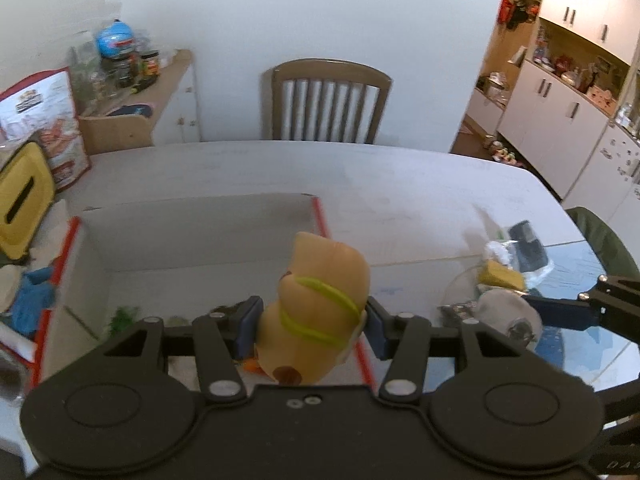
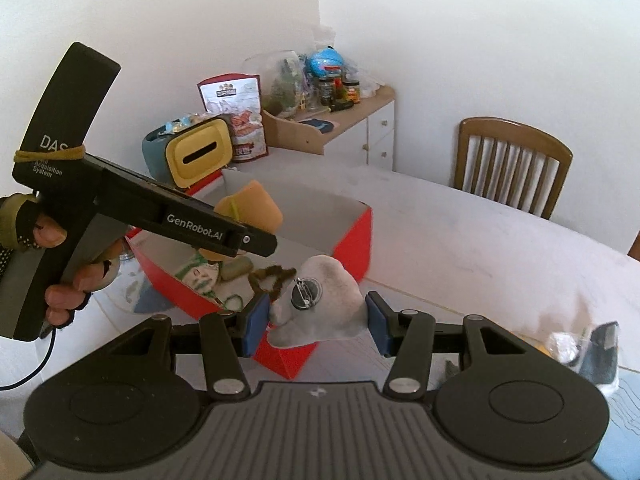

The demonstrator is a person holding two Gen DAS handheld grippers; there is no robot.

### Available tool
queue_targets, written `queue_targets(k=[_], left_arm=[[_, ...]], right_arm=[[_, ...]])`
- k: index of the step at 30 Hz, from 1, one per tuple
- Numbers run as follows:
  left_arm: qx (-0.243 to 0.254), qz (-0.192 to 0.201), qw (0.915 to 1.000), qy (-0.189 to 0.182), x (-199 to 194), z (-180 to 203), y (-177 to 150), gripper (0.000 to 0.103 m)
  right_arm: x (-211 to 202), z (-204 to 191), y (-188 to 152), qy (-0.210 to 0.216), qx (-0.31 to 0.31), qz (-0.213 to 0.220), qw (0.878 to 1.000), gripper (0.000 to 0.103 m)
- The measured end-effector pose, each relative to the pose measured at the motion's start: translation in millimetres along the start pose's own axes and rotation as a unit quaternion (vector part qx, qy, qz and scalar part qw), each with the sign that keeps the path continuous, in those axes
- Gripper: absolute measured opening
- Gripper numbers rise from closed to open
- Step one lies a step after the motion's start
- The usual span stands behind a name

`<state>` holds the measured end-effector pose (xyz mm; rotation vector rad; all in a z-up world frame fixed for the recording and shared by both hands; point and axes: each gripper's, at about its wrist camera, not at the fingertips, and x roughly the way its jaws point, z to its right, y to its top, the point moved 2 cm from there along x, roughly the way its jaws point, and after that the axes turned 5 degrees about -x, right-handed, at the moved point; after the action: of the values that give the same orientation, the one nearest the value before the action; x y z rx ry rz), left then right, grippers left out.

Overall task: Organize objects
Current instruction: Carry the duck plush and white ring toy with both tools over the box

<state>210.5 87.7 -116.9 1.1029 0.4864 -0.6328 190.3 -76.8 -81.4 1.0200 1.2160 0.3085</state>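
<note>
- Left gripper (image 1: 311, 326): blue pads clamped on a tan plush toy (image 1: 320, 304) bound with a yellow-green rubber band (image 1: 320, 308); toy held above the near right corner of the box.
- Right gripper (image 2: 316, 322): pads pressed on a grey plush piece (image 2: 324, 304) with a metal pin (image 2: 306, 290); held above the box's near corner.
- Red box (image 2: 352, 236): white inside, open, on a white table (image 1: 400, 184); small items lie in it.
- Loose pile (image 1: 508, 264): at 3 o'clock from the box, includes a yellow sponge.
- Wooden chair (image 1: 330, 100): at 12 o'clock, beyond the table.
</note>
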Motion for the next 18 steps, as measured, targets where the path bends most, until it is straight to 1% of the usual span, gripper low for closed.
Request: queue_targets(k=[8,18], left_arm=[[-0.009,0.003,0.9997,0.024,-6.7,-46.9,6.5,0.052],[-0.02,-0.005,0.9985,0.051,0.9,-102.4,10.6,0.052]], right_arm=[[25.7,-24.0,16.9,0.004,0.001,-0.002,1.0,0.052],[70.4,-50.3,32.5,-0.001,-0.006,-0.02,1.0,0.052]])
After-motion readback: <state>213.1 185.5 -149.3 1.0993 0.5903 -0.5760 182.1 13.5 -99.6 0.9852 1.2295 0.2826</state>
